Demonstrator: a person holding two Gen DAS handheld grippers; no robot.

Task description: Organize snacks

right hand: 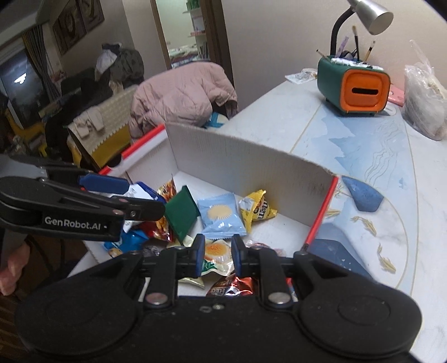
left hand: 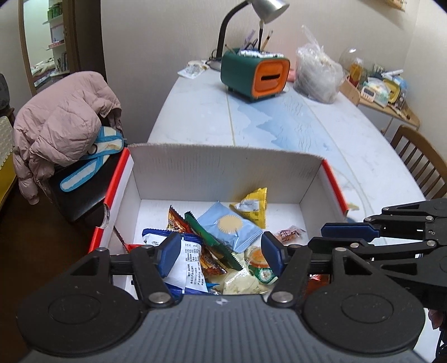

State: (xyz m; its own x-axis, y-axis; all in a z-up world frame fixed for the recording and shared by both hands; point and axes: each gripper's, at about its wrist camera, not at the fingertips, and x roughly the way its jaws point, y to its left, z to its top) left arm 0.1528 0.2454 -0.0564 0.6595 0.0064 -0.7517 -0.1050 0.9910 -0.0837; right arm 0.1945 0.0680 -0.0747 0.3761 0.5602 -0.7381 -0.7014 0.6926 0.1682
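A white cardboard box [left hand: 220, 170] with red edges sits on the table and holds several snack packets. Among them are a light blue packet [left hand: 229, 227], a yellow packet [left hand: 252, 206], a green packet [left hand: 212, 240] and a blue-and-white packet [left hand: 187, 262]. My left gripper [left hand: 220, 252] is open and empty above the packets at the box's near side. My right gripper [right hand: 215, 251] hangs over the box [right hand: 245, 164] with its jaws part open and nothing between them. The light blue packet [right hand: 220, 216], yellow packet [right hand: 257, 208] and green packet [right hand: 181, 213] also show there.
A green and orange desk organizer [left hand: 251, 74] with brushes, a grey lamp [left hand: 268, 9] and a clear plastic bag [left hand: 315, 72] stand at the table's far end. A pink jacket [left hand: 61, 120] lies on a chair to the left. A wooden chair [left hand: 419, 162] stands at the right.
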